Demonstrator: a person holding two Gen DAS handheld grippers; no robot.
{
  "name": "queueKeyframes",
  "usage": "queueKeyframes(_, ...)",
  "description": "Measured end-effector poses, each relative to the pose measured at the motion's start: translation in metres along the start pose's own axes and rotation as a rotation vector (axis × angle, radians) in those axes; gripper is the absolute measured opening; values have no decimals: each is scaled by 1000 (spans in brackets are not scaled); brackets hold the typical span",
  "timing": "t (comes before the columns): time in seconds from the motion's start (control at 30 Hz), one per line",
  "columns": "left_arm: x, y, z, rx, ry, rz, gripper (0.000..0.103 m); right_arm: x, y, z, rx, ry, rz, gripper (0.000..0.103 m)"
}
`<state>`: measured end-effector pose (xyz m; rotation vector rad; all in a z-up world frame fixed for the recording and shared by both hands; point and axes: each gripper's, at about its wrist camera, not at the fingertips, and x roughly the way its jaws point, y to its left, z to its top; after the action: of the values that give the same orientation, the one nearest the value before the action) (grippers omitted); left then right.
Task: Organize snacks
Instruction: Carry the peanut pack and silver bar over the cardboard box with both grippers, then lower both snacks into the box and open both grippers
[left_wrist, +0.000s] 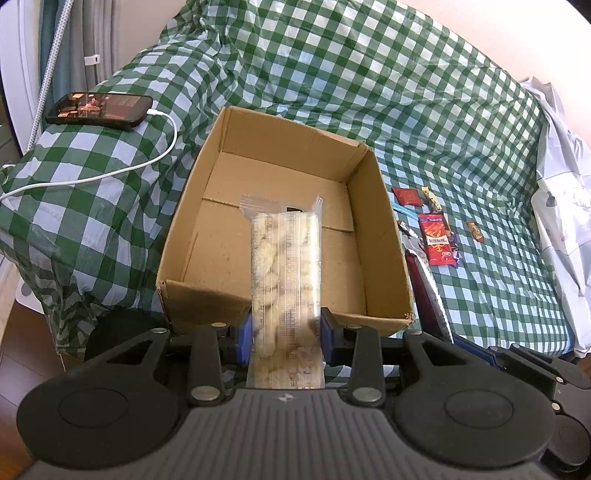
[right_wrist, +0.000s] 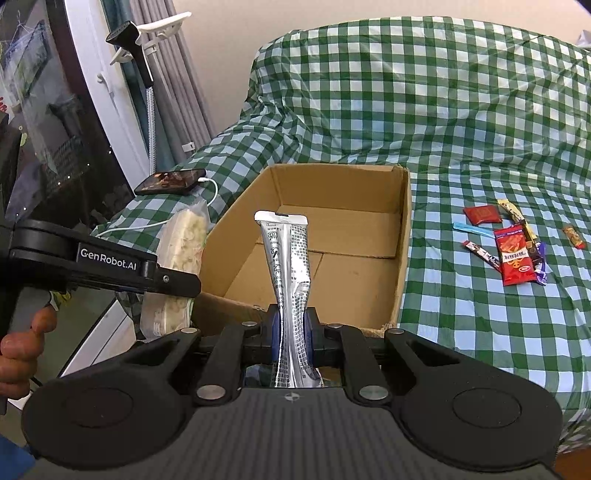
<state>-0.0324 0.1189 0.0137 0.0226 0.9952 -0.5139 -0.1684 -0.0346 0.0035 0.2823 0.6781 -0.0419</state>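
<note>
The left gripper (left_wrist: 285, 328) has its jaws pinching a clear bag of biscuits (left_wrist: 284, 273), and the right gripper (right_wrist: 291, 328) squeezes a silver packet (right_wrist: 290, 280); both hang just ahead of the jaws over the near edge of the cardboard box (left_wrist: 384, 236). I'd carry each farther in over the box floor before letting go, one at a time. "GenRobot.AI" reads on the left gripper's arm; the packet's small print is unreadable.

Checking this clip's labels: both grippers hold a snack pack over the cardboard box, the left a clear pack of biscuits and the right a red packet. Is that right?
Not quite. The right gripper is shut on a silver foil pack, not a red one; the right wrist view shows it. The red packet lies on the checked cloth beside the cardboard box. The left gripper does hold the clear pack of biscuits.
</note>
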Motion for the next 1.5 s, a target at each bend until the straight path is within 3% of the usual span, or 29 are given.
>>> queueKeyframes(0.73,40,3,32,-5,34,10,40,49,-12,24,29,41,-25,14)
queueKeyframes(1.5,127,7,89,0,80,44,40,138,-40,61,78,83,-36,14)
